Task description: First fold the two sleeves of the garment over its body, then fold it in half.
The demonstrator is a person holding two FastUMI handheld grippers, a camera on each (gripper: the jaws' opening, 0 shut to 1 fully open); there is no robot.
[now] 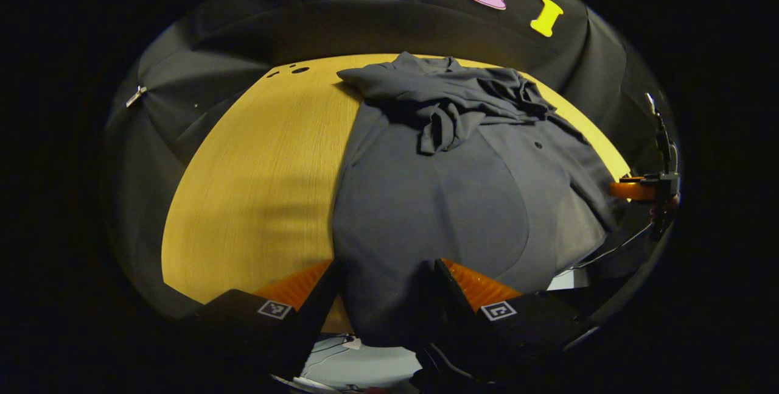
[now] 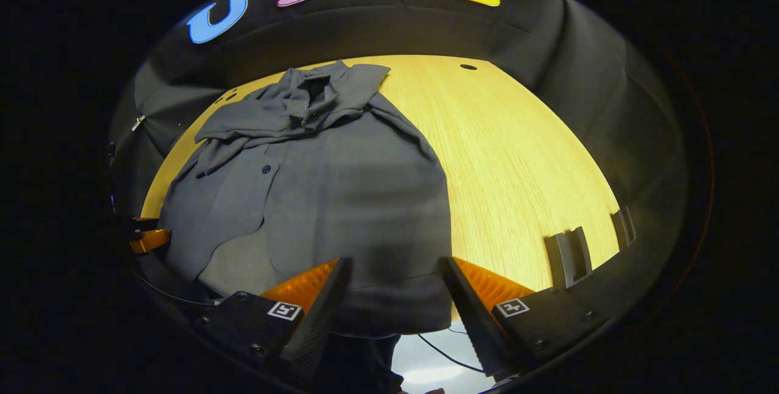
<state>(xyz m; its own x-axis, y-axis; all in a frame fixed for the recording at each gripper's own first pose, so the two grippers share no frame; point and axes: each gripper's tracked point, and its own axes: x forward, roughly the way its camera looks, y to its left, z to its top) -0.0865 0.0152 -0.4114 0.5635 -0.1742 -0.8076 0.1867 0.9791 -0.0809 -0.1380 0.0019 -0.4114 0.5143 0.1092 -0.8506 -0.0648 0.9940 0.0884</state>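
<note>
Two clamps (image 2: 569,257) beside shirt (image 2: 341,193).

shirt (image 1: 426,211) hem: hangs past table edge, hidden behind left claw (image 1: 384,296) | sleeve ends: buried in folds

both gripper views low at the near table (image 1: 255,156) edge, facing its far side

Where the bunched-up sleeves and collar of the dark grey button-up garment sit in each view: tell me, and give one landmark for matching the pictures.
Left gripper view: the bunched sleeves and collar lie at upper centre, at the garment's far end, right of the bare table.
Right gripper view: the same bunch lies upper left, with the bare table on its right.
Shared landmark: the yellow wooden table, under the dark grey garment.
</note>
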